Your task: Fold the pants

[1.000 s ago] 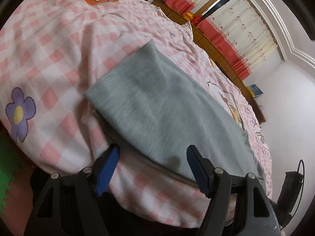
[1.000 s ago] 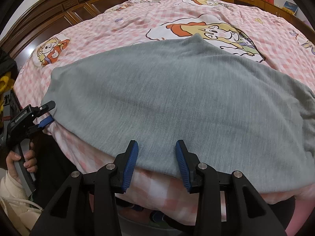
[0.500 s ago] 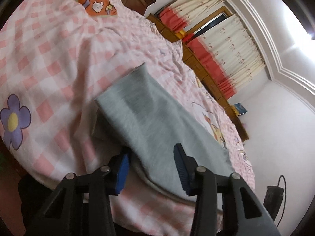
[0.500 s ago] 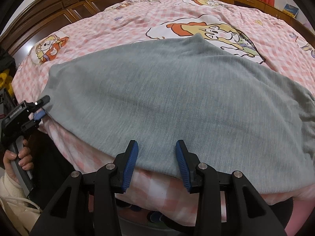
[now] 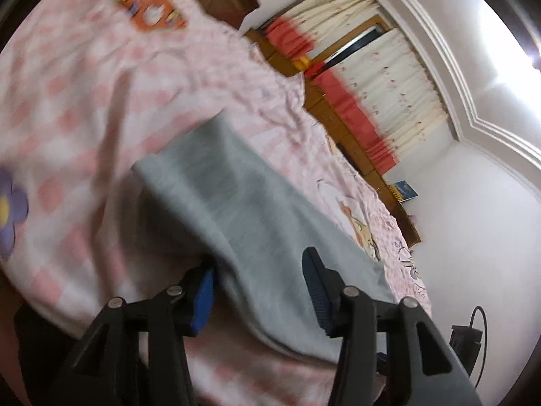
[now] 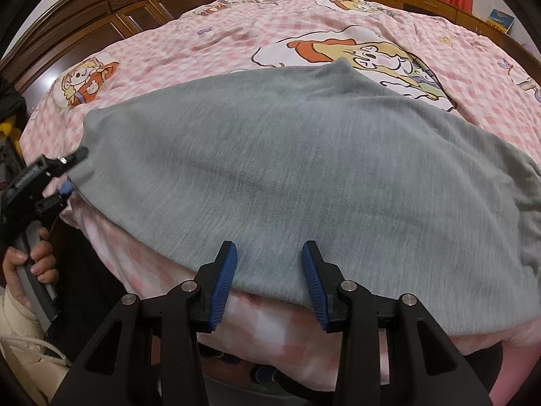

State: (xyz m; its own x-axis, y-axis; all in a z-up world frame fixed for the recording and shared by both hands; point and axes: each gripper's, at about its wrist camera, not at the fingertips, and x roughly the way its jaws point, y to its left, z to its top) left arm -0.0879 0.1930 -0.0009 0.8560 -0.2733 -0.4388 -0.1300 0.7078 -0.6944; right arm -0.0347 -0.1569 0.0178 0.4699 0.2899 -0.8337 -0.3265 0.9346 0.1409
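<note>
The grey pants (image 6: 304, 155) lie spread along the near side of the bed, and also show in the left wrist view (image 5: 243, 209). My left gripper (image 5: 258, 282) is open with its jaws around the pants' left end edge; it shows at the far left of the right wrist view (image 6: 72, 172). My right gripper (image 6: 268, 270) is open, with its jaws either side of the pants' near edge. Neither is closed on the cloth.
The bed (image 6: 219, 34) has a pink checked cover with cartoon prints. A dark wooden headboard (image 6: 111, 10) stands at the back left. Red-and-cream curtains (image 5: 378, 77) and low wooden cabinets (image 5: 355, 142) line the far side. The bed edge drops off below both grippers.
My left gripper has closed partway and moved in onto the pants' left end, tilting upward. My right gripper has held still at the near edge.
</note>
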